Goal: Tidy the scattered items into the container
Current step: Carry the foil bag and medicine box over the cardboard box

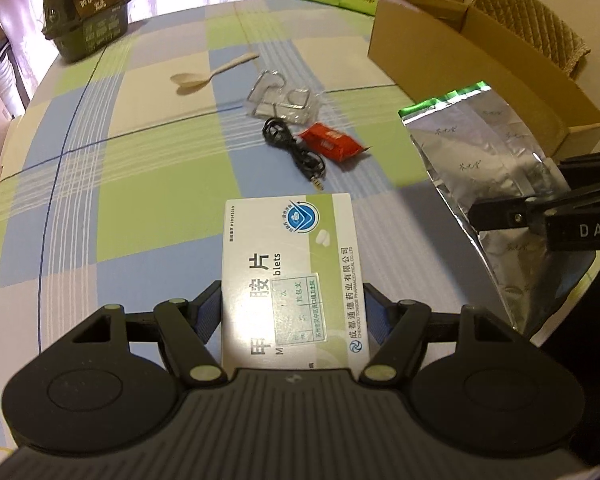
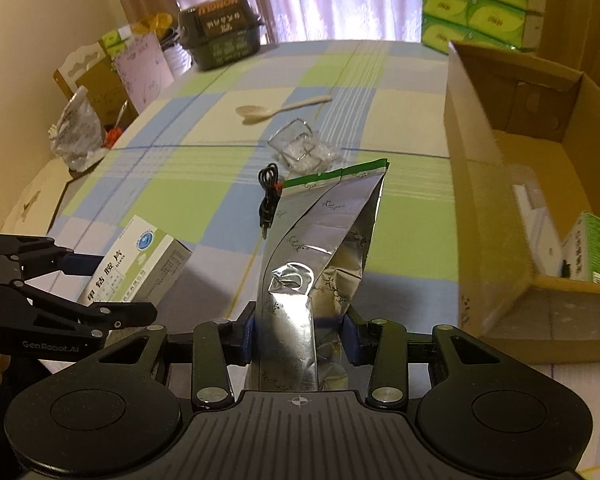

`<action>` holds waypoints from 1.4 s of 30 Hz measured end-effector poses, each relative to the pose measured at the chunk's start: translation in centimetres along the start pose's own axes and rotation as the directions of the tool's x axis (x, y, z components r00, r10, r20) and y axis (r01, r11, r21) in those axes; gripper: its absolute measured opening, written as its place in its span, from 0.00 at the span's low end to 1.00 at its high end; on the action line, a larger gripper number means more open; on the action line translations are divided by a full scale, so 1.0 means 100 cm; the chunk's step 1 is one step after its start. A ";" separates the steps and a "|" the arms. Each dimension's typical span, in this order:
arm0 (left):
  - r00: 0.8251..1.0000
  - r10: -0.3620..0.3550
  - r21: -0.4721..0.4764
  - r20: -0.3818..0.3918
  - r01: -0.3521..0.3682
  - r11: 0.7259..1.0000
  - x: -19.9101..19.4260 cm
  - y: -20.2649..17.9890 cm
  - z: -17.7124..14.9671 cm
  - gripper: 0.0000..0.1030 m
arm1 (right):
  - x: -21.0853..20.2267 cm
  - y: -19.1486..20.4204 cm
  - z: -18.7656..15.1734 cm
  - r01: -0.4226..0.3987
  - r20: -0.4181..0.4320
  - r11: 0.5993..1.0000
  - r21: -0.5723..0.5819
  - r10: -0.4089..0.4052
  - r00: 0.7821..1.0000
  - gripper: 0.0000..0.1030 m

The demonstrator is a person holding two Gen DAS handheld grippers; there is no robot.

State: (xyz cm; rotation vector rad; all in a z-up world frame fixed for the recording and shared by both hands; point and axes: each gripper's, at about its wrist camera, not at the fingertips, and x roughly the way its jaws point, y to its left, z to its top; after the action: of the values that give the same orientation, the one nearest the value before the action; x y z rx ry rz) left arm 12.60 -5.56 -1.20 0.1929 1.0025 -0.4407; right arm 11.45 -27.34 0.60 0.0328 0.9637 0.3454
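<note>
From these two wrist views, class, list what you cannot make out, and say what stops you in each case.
- Red snack packet: in the right wrist view, almost wholly hidden behind the silver foil pouch.
- Brown cardboard box: interior unseen from the left wrist; its near wall blocks it.
- White medicine carton: lower print covered by the left gripper body.
- Clear plastic wrapper: contents too blurred.

Silver foil bag (image 2: 324,236), red packet (image 1: 332,142), blue-green checked tablecloth (image 1: 148,184)
</note>
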 end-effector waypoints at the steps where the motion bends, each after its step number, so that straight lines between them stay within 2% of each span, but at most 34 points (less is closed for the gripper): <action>1: 1.000 0.001 0.003 0.003 -0.001 1.000 -0.002 -0.002 0.000 0.65 | -0.003 0.000 -0.001 0.001 0.006 1.000 0.003 -0.001 1.000 0.42; 11: 0.999 0.003 0.038 0.036 -0.004 0.999 -0.022 -0.026 0.002 0.65 | -0.033 -0.008 -0.012 0.007 0.061 0.999 0.032 -0.009 0.998 0.42; 21: 0.997 -0.026 0.080 0.074 0.020 0.997 -0.034 -0.054 0.015 0.65 | -0.070 -0.020 -0.013 0.027 0.137 0.998 0.054 -0.034 0.990 0.42; 25: 0.993 -0.061 0.103 0.099 0.051 0.993 -0.038 -0.070 0.031 0.65 | -0.091 -0.032 -0.004 0.048 0.177 0.997 0.055 -0.057 0.983 0.42; 32: 0.977 -0.150 0.143 0.155 0.128 0.981 -0.046 -0.110 0.072 0.65 | -0.123 -0.067 0.022 0.096 0.244 0.992 0.078 -0.112 0.963 0.42; 42: 0.951 -0.233 0.186 0.201 0.196 0.963 -0.035 -0.166 0.129 0.65 | -0.147 -0.129 0.054 0.179 0.279 0.978 0.109 -0.202 0.939 0.42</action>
State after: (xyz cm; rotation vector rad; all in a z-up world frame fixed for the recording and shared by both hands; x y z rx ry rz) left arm 13.59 -24.06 9.38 0.1785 0.7695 -0.7301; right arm 11.70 -43.30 13.13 0.0624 0.6836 0.1163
